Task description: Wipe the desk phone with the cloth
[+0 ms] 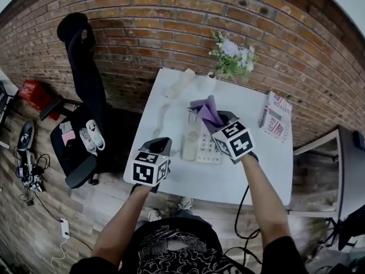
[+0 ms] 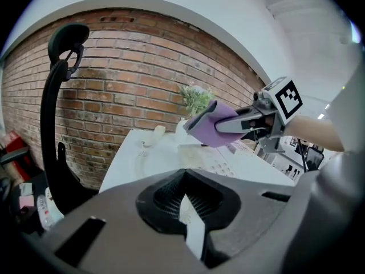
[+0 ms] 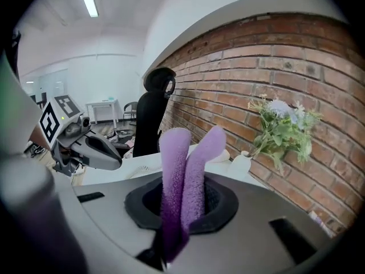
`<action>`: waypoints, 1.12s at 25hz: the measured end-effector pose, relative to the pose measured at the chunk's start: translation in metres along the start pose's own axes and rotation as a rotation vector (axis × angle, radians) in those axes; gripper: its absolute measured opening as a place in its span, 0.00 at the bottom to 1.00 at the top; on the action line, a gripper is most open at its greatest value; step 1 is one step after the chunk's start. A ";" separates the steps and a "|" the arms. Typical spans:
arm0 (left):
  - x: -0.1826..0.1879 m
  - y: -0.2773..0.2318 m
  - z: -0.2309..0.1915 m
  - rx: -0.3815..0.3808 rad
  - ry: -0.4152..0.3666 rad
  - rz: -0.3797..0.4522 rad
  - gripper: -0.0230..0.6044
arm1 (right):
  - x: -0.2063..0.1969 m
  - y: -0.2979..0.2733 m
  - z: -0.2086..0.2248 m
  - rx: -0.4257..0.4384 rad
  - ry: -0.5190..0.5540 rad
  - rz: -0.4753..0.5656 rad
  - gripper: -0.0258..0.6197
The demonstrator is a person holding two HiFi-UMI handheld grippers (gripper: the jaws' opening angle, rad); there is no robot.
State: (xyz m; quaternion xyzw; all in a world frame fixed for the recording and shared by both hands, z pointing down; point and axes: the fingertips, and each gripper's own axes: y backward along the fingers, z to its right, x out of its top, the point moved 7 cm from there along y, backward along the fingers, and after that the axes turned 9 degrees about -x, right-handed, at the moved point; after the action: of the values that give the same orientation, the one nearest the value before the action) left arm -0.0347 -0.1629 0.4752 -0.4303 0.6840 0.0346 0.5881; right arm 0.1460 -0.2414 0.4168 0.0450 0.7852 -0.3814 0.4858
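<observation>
Purple and fleecy, the cloth (image 1: 206,111) stands doubled over, clamped in the right gripper's (image 1: 218,120) jaws, just above the white desk phone (image 1: 201,142) at frame centre. Only the head view shows the handset (image 1: 180,83) lying off its cradle near the table's (image 1: 228,181) upper edge. The left gripper (image 1: 160,146), lower left, is closed on nothing.

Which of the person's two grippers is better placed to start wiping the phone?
The right gripper: its jaws are shut on the purple fuzzy cloth, just over the white desk phone. The left gripper holds nothing, off to the phone's side.
</observation>
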 end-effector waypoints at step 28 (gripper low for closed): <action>0.012 -0.029 -0.012 0.232 0.092 0.018 0.05 | -0.008 -0.153 0.029 0.413 0.094 -0.170 0.12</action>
State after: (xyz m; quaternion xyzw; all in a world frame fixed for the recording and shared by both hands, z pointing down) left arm -0.0247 -0.1942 0.4818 -0.3543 0.7133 -0.0592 0.6017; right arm 0.1036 -0.3656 0.5010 0.0948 0.7131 -0.5712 0.3952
